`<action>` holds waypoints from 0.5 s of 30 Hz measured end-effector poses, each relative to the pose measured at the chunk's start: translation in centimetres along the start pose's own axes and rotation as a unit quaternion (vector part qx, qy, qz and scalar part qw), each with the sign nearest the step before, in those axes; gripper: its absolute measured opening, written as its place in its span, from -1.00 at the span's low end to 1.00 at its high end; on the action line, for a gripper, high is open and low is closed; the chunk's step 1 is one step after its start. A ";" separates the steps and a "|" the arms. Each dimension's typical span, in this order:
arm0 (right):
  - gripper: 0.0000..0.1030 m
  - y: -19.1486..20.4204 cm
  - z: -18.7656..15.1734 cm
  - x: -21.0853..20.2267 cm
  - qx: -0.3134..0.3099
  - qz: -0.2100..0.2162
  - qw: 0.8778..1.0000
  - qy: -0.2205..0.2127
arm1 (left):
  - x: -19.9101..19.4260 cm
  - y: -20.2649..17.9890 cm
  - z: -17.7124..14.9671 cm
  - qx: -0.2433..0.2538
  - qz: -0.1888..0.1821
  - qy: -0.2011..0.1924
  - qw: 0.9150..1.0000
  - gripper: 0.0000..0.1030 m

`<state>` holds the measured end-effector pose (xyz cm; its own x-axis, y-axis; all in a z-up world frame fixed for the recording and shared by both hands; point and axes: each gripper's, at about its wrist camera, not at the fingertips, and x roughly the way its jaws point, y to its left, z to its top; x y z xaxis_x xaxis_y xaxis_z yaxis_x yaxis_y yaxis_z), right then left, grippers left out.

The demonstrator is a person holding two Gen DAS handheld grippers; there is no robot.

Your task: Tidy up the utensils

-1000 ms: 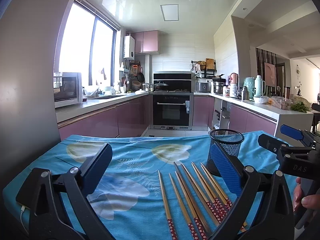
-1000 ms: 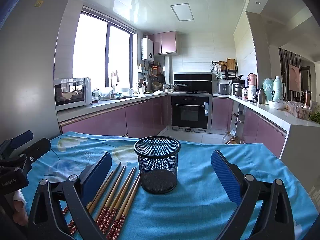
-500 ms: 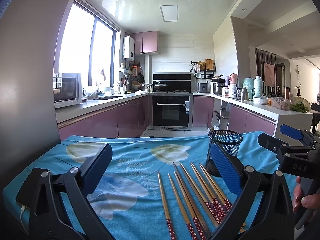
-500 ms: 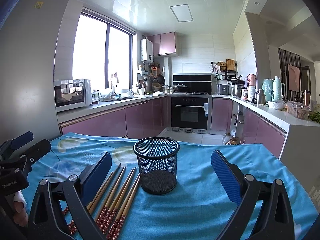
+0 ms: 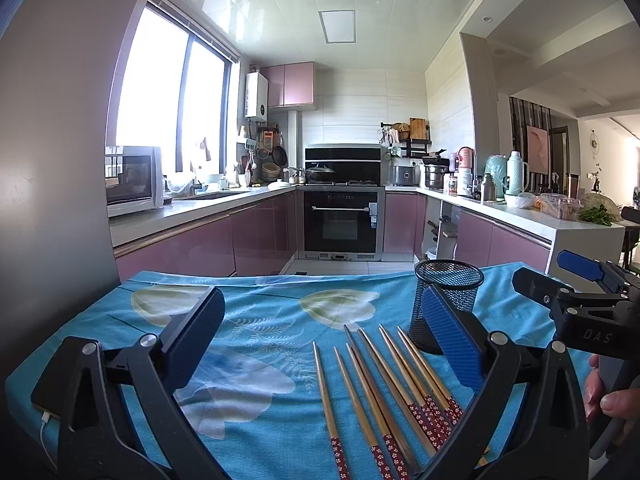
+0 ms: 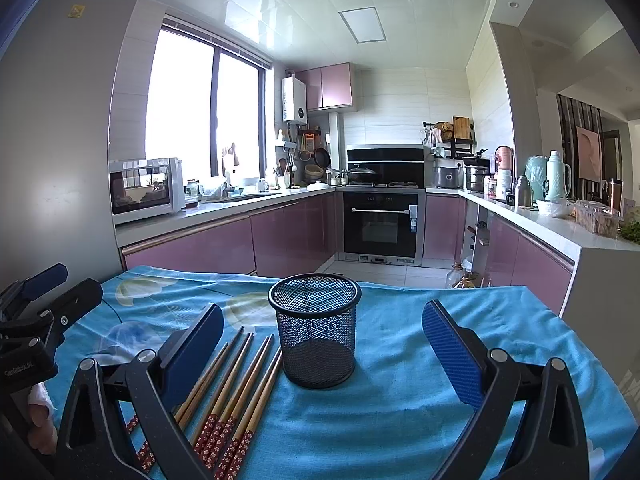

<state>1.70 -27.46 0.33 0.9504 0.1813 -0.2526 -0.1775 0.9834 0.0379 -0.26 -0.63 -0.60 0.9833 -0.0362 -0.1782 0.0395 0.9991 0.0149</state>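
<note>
mesh cup (image 6: 315, 330) upright, chopsticks (image 6: 236, 396) beside

The right gripper (image 5: 592, 304) body reads "DAS"; other labels are illegible.

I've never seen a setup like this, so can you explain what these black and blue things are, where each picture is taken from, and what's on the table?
A person holds hand-operated tongs in each hand, each with a camera looking along its two blue pads. One picture is from the left tongs, the other from the right tongs. Both are open and hold nothing. On the blue cloth lie wooden chopsticks with red patterned ends, beside an empty black mesh cup. Each view also catches the other tongs at its edge. A kitchen lies behind.
</note>
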 end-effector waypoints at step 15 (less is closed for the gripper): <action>0.87 -0.1 -0.1 0.0 0.001 0.001 1.000 0.000 | 0.1 -0.1 0.0 -0.001 -0.002 0.000 1.000 0.89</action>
<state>1.71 -27.58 0.22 0.9499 0.1841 -0.2524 -0.1796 0.9829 0.0411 -0.21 -0.74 -0.60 0.9831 -0.0409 -0.1785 0.0439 0.9990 0.0128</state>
